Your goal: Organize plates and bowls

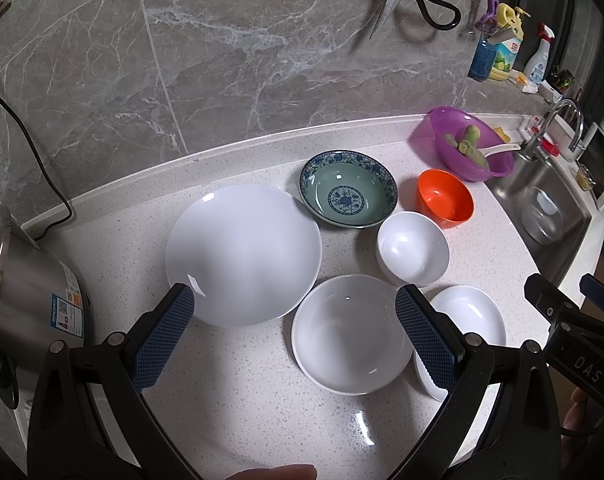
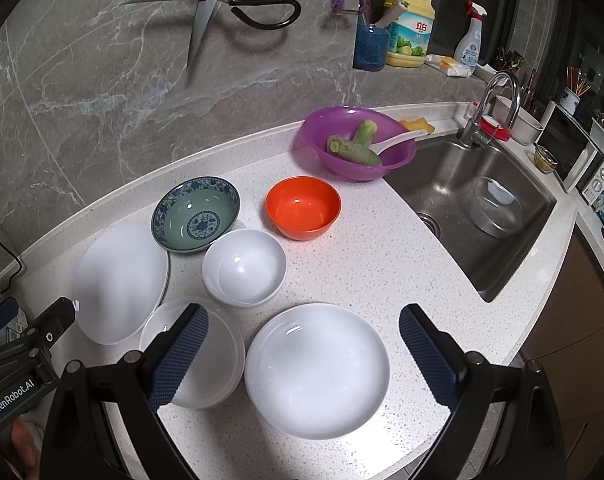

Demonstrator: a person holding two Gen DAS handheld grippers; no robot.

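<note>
On the white counter stand a large white plate (image 1: 242, 254) (image 2: 120, 282), a wide white bowl (image 1: 348, 334) (image 2: 214, 356), a small white plate (image 1: 468, 318) (image 2: 318, 370), a small white bowl (image 1: 414, 248) (image 2: 244, 266), a blue-patterned green bowl (image 1: 348, 194) (image 2: 196, 214) and an orange bowl (image 1: 444, 198) (image 2: 302, 208). My left gripper (image 1: 294, 300) is open and empty above the large plate and wide bowl. My right gripper (image 2: 304, 320) is open and empty above the small white plate.
A purple basin (image 1: 468, 144) (image 2: 358, 142) with vegetable pieces and a white spoon stands by the sink (image 2: 478, 204). A steel pot (image 1: 22, 292) stands at the left. Scissors (image 2: 206, 8) hang on the wall. Bottles line the back ledge.
</note>
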